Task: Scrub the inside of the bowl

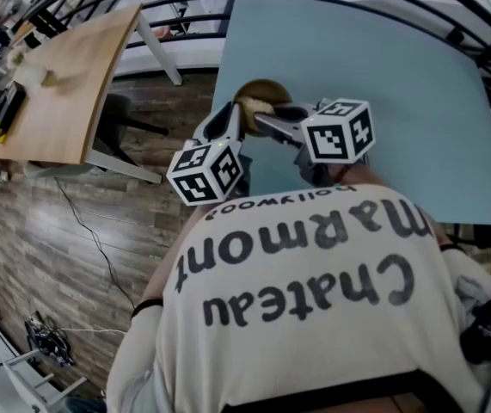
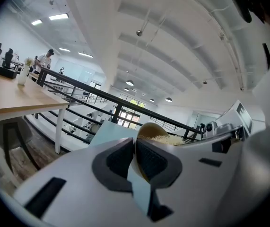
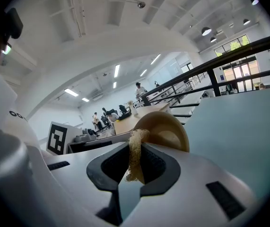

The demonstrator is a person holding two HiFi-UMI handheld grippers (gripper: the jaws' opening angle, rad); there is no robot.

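A tan bowl [image 1: 260, 94] is held up on its side over the near left edge of the light blue table [image 1: 383, 76]. My left gripper [image 1: 235, 117] is shut on the bowl's rim; in the left gripper view the thin rim [image 2: 135, 161] runs between the dark pads of the left gripper [image 2: 135, 149]. My right gripper [image 1: 268, 120] is shut on a pale fibrous scrubber [image 3: 135, 151]. The scrubber's upper end reaches the rim of the bowl [image 3: 167, 129], whose hollow faces the right gripper [image 3: 135, 161]. The scrubber [image 2: 165, 138] also shows over the edge of the bowl [image 2: 150, 130].
A wooden table [image 1: 73, 84] stands to the left across a strip of wood-plank floor [image 1: 47, 239] with a cable on it. Black railings [image 1: 185, 7] run behind the blue table. People stand far off at another table [image 3: 125, 119].
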